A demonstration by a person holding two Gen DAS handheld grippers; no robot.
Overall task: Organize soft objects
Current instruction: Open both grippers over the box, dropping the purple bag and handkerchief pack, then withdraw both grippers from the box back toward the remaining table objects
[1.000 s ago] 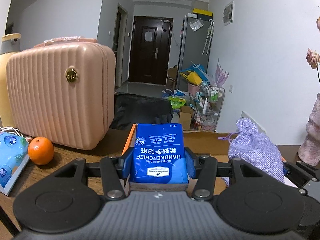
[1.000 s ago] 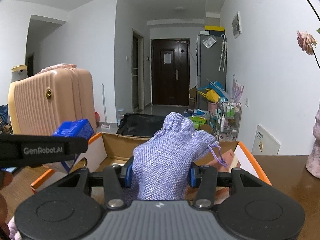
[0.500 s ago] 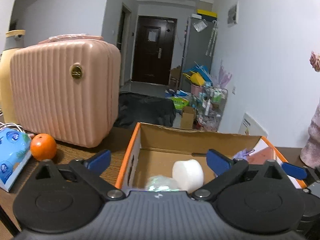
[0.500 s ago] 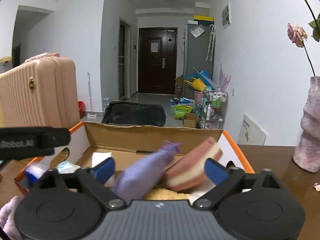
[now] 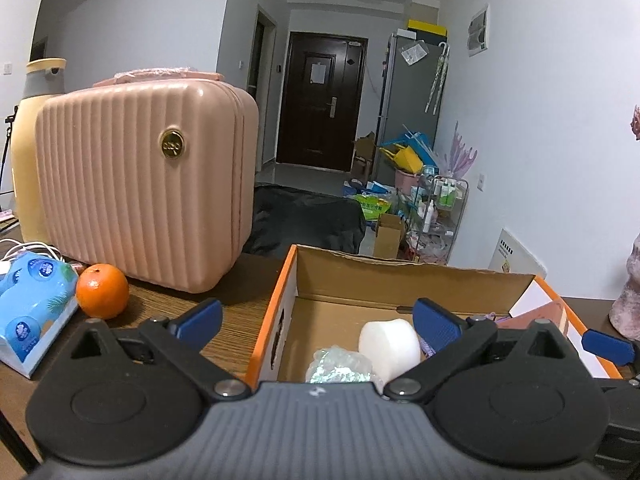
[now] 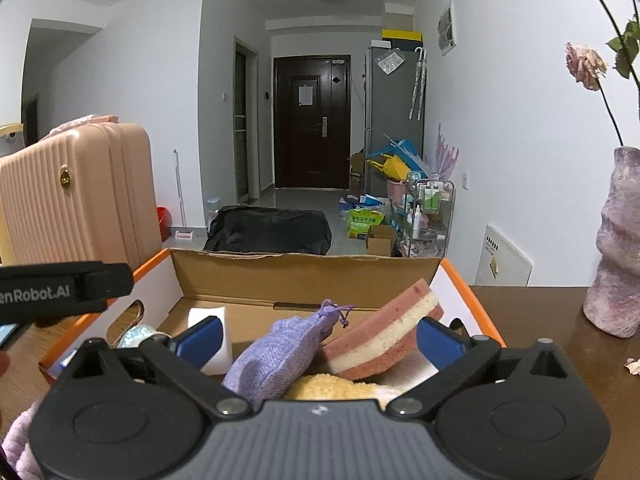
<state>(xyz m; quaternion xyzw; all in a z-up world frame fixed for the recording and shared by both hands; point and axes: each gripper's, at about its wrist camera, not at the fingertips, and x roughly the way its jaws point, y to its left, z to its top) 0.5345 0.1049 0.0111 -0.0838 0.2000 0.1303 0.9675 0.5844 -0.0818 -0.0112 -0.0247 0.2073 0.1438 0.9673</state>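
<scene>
An open cardboard box with an orange rim (image 5: 276, 312) stands on the wooden table. My left gripper (image 5: 318, 320) is open above its left end, with nothing between the fingers. Below it lie a white roll (image 5: 390, 344) and a crinkled clear wrapper (image 5: 340, 364). The blue handkerchief pack is out of sight. My right gripper (image 6: 320, 340) is open over the right half of the box (image 6: 304, 276). Under it a purple drawstring pouch (image 6: 288, 352) lies free against a pink-and-cream sponge (image 6: 384, 332), beside a yellow spongy piece (image 6: 336, 386). The left gripper's black body (image 6: 60, 292) shows at the left.
A pink ribbed suitcase (image 5: 144, 184) stands left of the box, with an orange (image 5: 102, 290) and a blue tissue pack (image 5: 32, 312) in front of it. A pink vase (image 6: 616, 248) with dried roses stands on the table to the right.
Both grippers went from shut to wide open. The blue handkerchief pack left the left jaws and dropped out of view. The purple pouch fell from the right jaws into the box.
</scene>
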